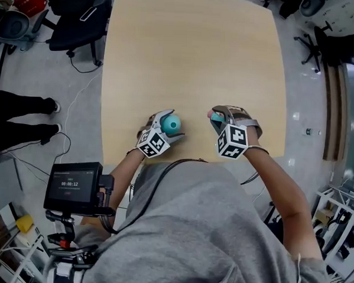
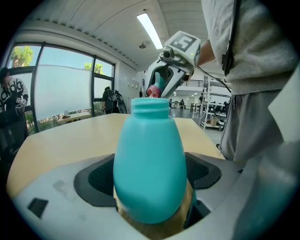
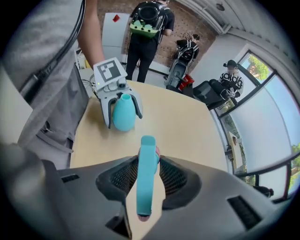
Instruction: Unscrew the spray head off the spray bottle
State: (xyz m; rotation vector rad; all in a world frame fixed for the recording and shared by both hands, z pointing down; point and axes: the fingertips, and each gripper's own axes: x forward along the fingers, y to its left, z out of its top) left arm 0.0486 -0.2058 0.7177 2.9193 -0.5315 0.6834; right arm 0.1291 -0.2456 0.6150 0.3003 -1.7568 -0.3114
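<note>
The bottle (image 2: 150, 164) was blue-green, the spray head (image 3: 146, 176) was blue-green with a bit of pink, and the table (image 1: 193, 62) was light brown.

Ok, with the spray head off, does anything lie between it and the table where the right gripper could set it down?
Nothing visible does. The right gripper is shut on the spray head over bare table; the only other thing there, the bottle in the left gripper, stands apart to one side.
</note>
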